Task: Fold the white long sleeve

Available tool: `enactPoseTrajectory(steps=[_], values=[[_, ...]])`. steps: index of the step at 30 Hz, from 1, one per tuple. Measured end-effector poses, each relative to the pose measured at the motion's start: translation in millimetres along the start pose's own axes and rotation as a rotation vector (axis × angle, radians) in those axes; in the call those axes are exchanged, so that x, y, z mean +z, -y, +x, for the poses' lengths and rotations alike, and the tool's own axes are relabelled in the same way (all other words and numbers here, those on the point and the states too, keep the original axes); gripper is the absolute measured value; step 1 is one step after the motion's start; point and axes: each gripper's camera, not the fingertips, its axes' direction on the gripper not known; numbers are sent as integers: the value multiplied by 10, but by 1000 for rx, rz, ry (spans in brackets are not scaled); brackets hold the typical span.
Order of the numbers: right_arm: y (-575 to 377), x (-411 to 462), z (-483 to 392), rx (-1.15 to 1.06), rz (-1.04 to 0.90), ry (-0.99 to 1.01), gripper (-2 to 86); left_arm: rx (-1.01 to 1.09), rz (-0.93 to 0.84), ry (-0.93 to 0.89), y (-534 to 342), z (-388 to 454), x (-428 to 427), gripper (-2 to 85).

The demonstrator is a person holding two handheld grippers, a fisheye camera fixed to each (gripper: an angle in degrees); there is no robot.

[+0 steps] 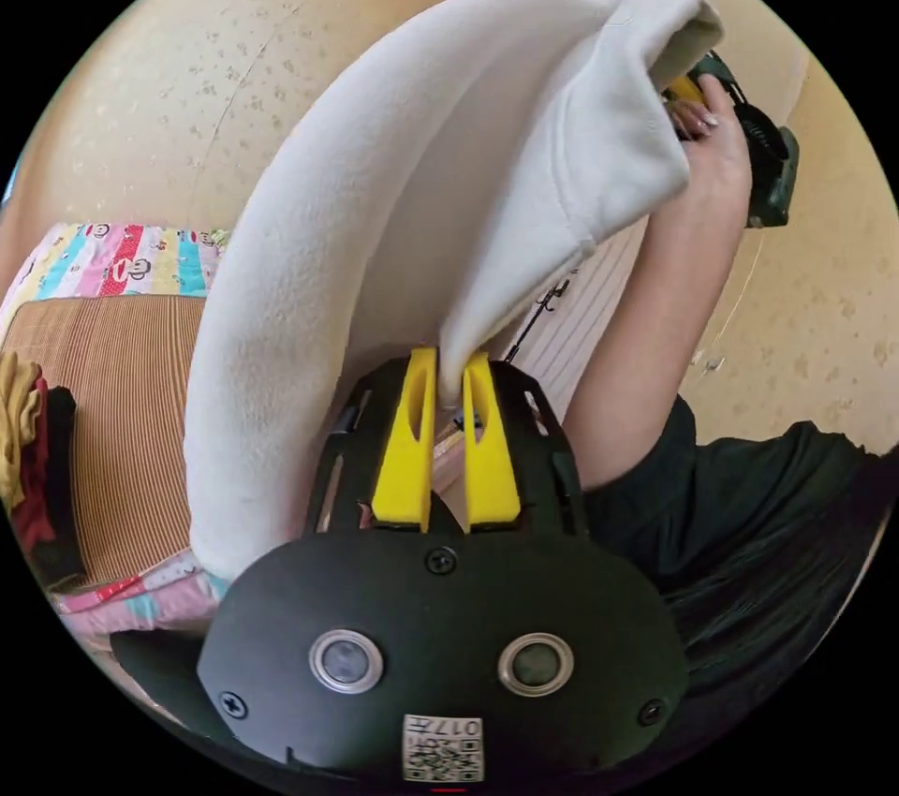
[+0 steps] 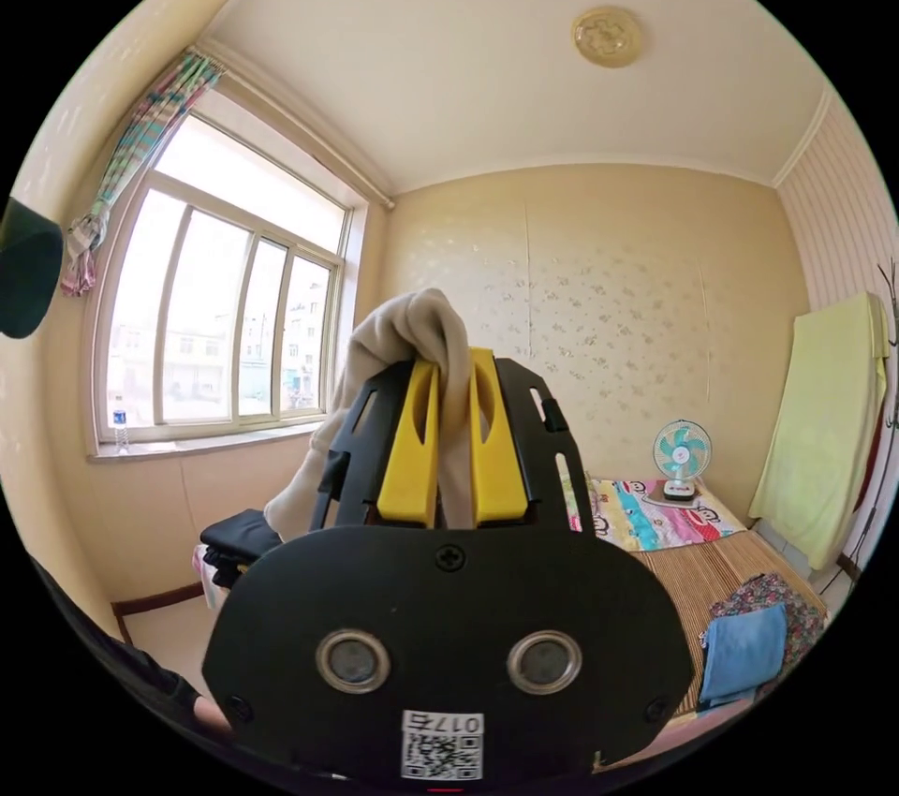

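Note:
The white long sleeve (image 1: 403,206) hangs in the air as a thick fleecy arch in the left gripper view. My left gripper (image 1: 448,375) is shut on one edge of it, cloth pinched between the yellow jaws. The cloth's far end rises to the right gripper (image 1: 749,150), held in a person's hand (image 1: 716,150) at the upper right. In the right gripper view my right gripper (image 2: 451,365) is shut on a bunched fold of the white long sleeve (image 2: 403,337), which drapes down to the left behind the jaws.
A bed with a striped mat (image 2: 721,571) and cartoon-print sheet (image 2: 646,515) lies below, with a small fan (image 2: 682,454), folded clothes (image 2: 749,646) and a dark pile (image 2: 239,538). A window (image 2: 225,318) is at the left. The person's dark-clothed body (image 1: 749,515) is close by.

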Motion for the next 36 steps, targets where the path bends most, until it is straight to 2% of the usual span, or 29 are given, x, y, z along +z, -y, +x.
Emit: enactPoseTrajectory(steps=[1,5,8,10,12,14,17,20,22,23,24,25,27,30,35,36], values=[[-9,-88,119,-9,10,-17,53,-24,78,-22,-25,-72,-250,46],[-59,-487,566,-15,44,-9,62,-109,445,92,-3,-242,-1423,38],[-71,-710,862,1,75,31,67,11,618,150,317,-96,-1967,38],[-54,-673,986,-8,67,-12,68,105,676,220,576,59,-2148,37],[-91,-567,1110,0,55,-45,68,156,641,311,898,146,-2144,37],[-150,-352,1293,10,3,-71,68,167,569,333,1298,-12,-1948,37],[-294,421,1866,54,-194,-66,70,102,468,371,1830,-604,-1446,38],[-633,1855,2764,151,-482,14,81,51,286,550,2605,-1536,-562,48],[-1317,3237,3530,240,-709,51,99,6,134,683,2988,-2341,133,65],[-1562,3490,3704,304,-754,47,103,-78,-2,740,3078,-2927,544,76],[-2058,3832,3944,413,-841,65,103,-131,-65,751,3064,-3182,695,79],[-2470,3967,4016,450,-891,112,99,-201,-159,711,2918,-3599,921,85],[-3034,3902,3925,430,-926,99,90,-192,-191,597,2488,-3932,1090,86],[-4197,3666,3569,374,-1099,51,89,-186,-313,614,1473,-4276,1392,91],[-6107,2879,2716,446,-1340,179,85,-208,-794,574,-665,-4648,2040,111],[-6229,2501,2470,354,-1253,132,70,-194,-804,592,-855,-4626,2022,111]])
